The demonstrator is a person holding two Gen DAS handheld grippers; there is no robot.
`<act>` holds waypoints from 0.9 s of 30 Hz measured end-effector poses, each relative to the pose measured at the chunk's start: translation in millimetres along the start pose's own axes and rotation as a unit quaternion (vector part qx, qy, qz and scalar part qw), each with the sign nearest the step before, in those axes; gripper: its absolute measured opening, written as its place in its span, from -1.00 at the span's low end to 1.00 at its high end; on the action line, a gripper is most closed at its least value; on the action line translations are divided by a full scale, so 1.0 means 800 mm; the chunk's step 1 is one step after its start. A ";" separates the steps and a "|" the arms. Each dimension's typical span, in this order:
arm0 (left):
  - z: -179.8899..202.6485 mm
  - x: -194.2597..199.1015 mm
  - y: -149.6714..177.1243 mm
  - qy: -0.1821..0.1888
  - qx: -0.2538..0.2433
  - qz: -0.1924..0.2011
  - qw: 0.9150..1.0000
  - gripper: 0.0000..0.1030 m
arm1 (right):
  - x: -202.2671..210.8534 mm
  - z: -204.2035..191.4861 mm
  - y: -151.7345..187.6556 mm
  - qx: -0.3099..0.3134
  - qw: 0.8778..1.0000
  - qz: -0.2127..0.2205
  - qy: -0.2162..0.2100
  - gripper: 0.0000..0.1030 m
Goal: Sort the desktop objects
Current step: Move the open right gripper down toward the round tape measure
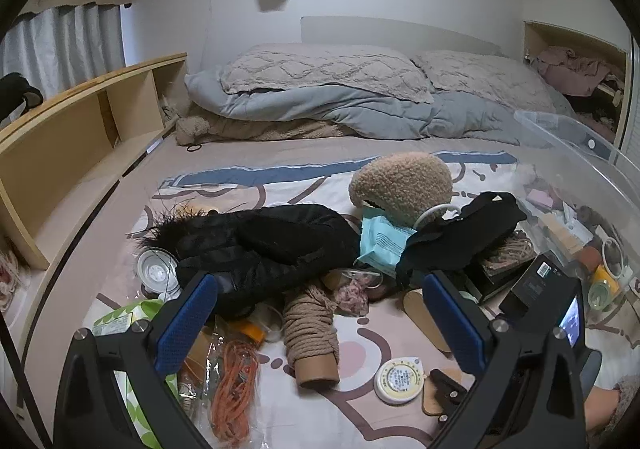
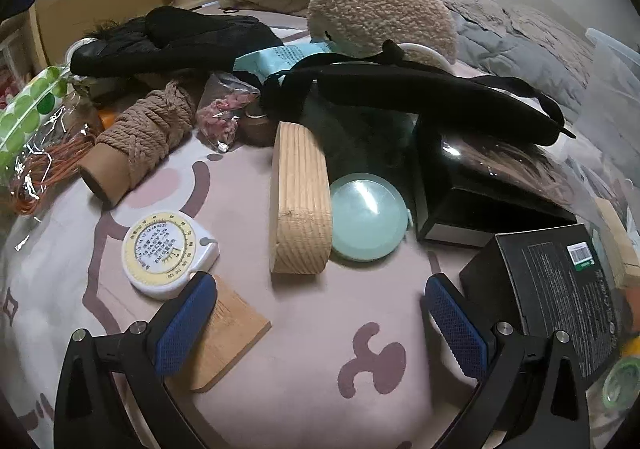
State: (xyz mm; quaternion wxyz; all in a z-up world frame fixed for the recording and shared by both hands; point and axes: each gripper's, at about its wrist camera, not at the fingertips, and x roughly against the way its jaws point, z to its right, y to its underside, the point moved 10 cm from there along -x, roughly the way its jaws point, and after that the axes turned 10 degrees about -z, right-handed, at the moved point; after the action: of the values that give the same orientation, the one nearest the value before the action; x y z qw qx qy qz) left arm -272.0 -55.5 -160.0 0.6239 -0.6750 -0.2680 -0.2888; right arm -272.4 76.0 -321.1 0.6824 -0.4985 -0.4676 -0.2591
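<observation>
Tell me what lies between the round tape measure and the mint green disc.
The upright wooden block stands between the tape measure and the disc, shown in the right wrist view.

Two tape measures [image 2: 170, 255] [image 2: 368, 217], perhaps two black boxes [image 2: 568, 281] [image 2: 480, 185].

A bedroom in a home, with clutter spread over the bed

Two quilted pillows [image 1: 320, 69] and a folded grey duvet [image 1: 360, 109] lie at the bed's [image 1: 120, 209] head end against a white headboard [image 1: 400, 33]; a wooden shelf unit [image 1: 80, 121] runs along the bed's left edge below a curtained window [image 1: 60, 45] (grey curtains, drawn), and clothes fill a nook [image 1: 576, 73] at the far right corner.
</observation>
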 end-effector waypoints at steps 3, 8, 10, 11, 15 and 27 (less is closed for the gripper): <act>0.000 0.004 0.000 -0.002 -0.005 0.006 1.000 1.00 | 0.000 0.019 0.000 -0.019 1.000 -0.008 0.018 1.00; -0.001 0.007 0.001 -0.002 -0.005 0.008 1.000 1.00 | -0.008 0.043 0.002 -0.025 0.998 -0.023 0.048 1.00; -0.001 0.006 0.001 -0.003 -0.005 0.008 1.000 1.00 | -0.008 0.038 0.004 -0.016 0.999 -0.023 0.043 1.00; -0.002 0.006 0.001 -0.003 -0.004 0.007 1.000 1.00 | -0.008 0.034 0.003 -0.010 0.999 -0.023 0.038 1.00; -0.008 0.007 0.001 -0.004 -0.002 0.006 1.000 1.00 | -0.006 0.015 0.009 0.021 1.000 -0.021 0.009 1.00; -0.030 -0.002 0.014 -0.012 0.011 -0.009 1.000 1.00 | 0.008 -0.053 0.040 0.120 0.992 -0.009 -0.038 1.00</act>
State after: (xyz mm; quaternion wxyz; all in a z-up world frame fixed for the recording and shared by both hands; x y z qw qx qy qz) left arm -266.4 -80.3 -167.1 0.6255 -0.6692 -0.2843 -0.2831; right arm -227.1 49.6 -332.1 0.7171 -0.4183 -0.5248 -0.1880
